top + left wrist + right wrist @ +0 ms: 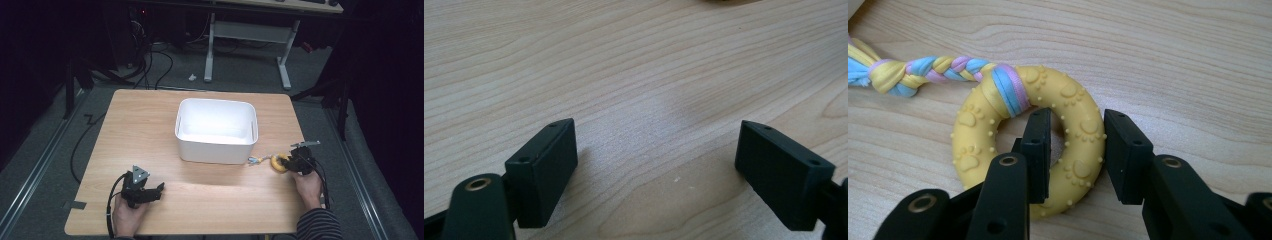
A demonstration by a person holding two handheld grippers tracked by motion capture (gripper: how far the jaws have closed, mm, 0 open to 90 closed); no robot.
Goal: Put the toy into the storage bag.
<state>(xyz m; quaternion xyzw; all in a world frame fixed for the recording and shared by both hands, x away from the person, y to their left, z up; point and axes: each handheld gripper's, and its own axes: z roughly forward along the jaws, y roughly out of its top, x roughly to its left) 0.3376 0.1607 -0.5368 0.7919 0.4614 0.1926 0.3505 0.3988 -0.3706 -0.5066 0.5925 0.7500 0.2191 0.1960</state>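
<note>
A yellow rubber ring toy [973, 150] with paw prints lies on the wooden table [135, 130], right of the white bin, and shows small in the high view [276, 163]. A braided blue, pink and yellow rope [923, 72] is tied to it and trails toward the bin [256, 160]. My right gripper [1075, 120] has one jaw in the ring's hole and the other outside, and the pads press on the ring's band; in the high view it sits at the table's right edge [292, 161]. My left gripper [656, 130] stands open over bare wood at the front left [159, 189].
A white rectangular bin [216, 102] with nothing visible inside stands at the table's middle. Beyond the far edge are a white desk frame [210, 45] and cables on the dark floor [155, 65]. Bare wood surrounds the left gripper.
</note>
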